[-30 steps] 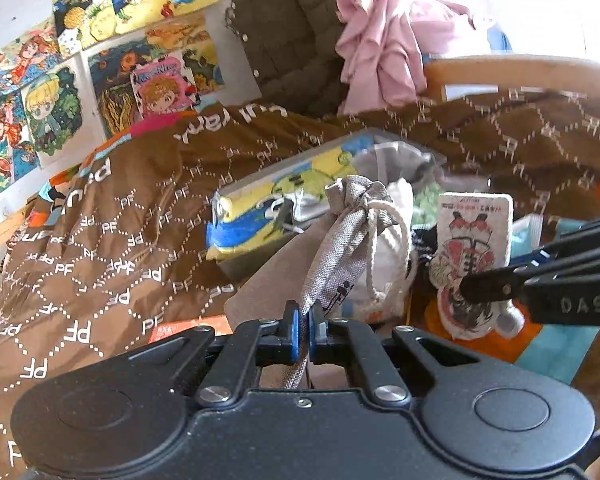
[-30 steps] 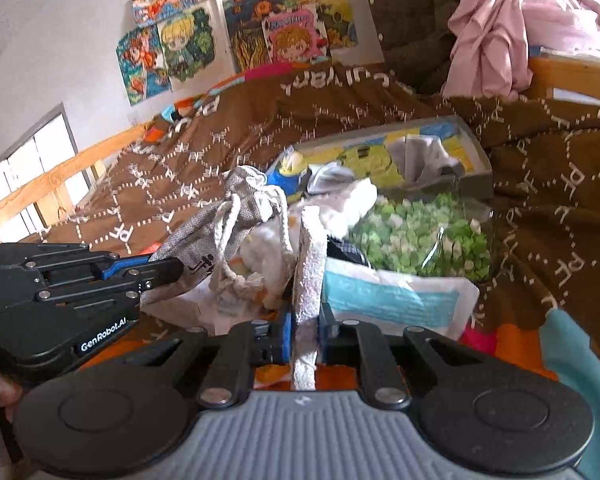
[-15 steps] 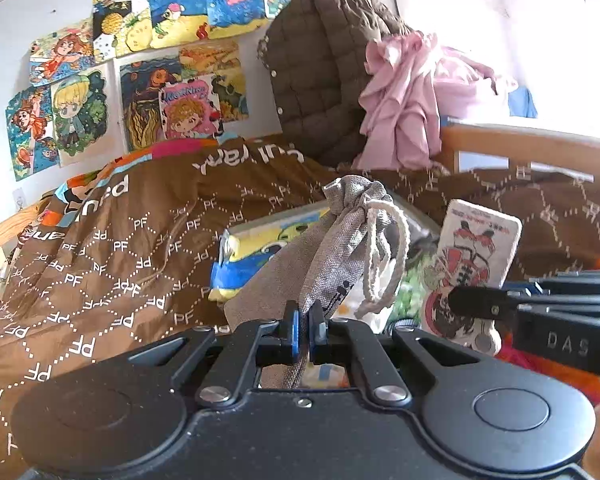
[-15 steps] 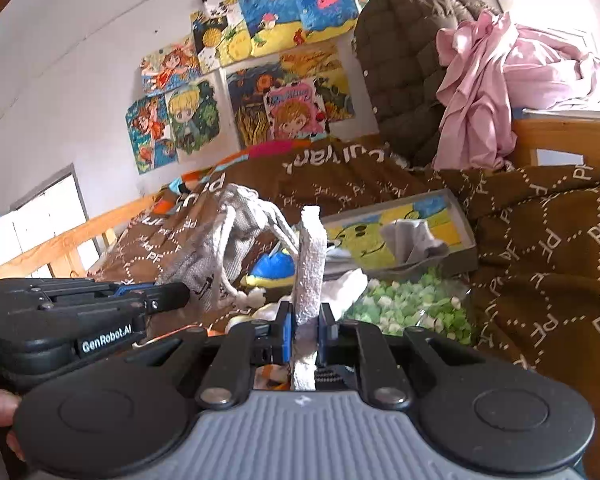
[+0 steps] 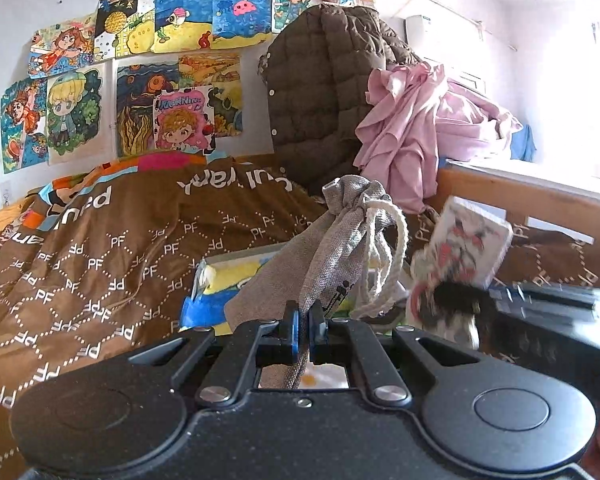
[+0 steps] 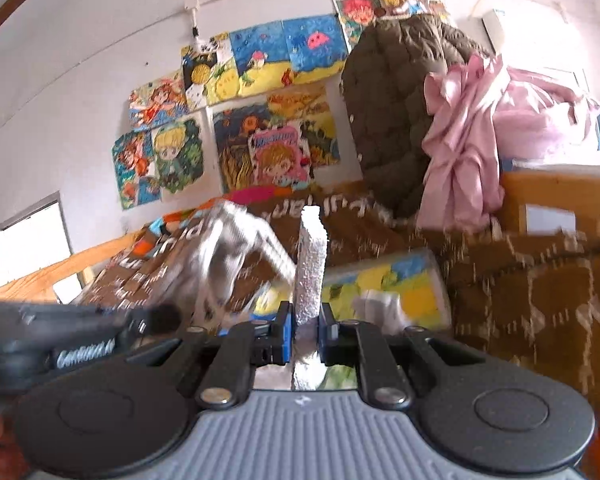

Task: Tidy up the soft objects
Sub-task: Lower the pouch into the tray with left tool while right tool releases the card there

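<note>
My left gripper is shut on a grey drawstring pouch, which stands up from the jaws with its white cord looped on the right. My right gripper is shut on a flat white printed towel, seen edge-on and upright. In the left wrist view the same towel shows its red cartoon print, blurred, above the right gripper. The pouch and left gripper appear blurred at the left of the right wrist view. Both items hang above the bed.
A brown PF-patterned quilt covers the bed. A shallow yellow-and-blue cartoon box lies on it with a white cloth inside. A brown padded jacket and pink clothes hang over the wooden rail. Drawings cover the wall.
Both grippers have lifted and tilted up with their items. The box and the green-patterned bag have dropped low or out of view, and more wall shows.
</note>
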Demonstrator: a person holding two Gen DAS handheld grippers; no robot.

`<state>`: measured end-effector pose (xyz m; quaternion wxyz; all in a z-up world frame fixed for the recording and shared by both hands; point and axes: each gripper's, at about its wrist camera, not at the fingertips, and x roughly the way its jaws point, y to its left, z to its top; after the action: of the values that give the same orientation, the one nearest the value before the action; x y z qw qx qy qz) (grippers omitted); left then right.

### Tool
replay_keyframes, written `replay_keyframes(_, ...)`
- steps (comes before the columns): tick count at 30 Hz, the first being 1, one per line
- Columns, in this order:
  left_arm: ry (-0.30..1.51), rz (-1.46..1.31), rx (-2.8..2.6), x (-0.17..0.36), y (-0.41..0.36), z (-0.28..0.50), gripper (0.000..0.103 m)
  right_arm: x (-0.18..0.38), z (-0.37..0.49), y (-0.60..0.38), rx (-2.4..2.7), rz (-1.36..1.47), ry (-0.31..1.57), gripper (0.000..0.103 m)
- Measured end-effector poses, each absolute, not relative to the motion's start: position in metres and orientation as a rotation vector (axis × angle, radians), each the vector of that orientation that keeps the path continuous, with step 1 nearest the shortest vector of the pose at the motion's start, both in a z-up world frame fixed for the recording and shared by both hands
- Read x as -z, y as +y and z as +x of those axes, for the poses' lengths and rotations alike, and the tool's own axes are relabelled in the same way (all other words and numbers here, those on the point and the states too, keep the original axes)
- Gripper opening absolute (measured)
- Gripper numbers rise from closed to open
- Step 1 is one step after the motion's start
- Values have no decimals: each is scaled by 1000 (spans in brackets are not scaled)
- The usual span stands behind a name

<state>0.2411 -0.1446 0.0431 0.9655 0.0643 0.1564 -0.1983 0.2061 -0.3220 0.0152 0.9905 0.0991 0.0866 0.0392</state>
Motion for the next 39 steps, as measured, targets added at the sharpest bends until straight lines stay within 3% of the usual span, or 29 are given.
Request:
replay_keyframes(22, 474, 4, 434, 4, -209, 419, 4, 29, 356, -402, -120, 337, 232, 14)
replay_keyframes(39, 570, 11, 446, 37, -232, 440, 4, 60, 381, -420, -78, 437, 347, 14)
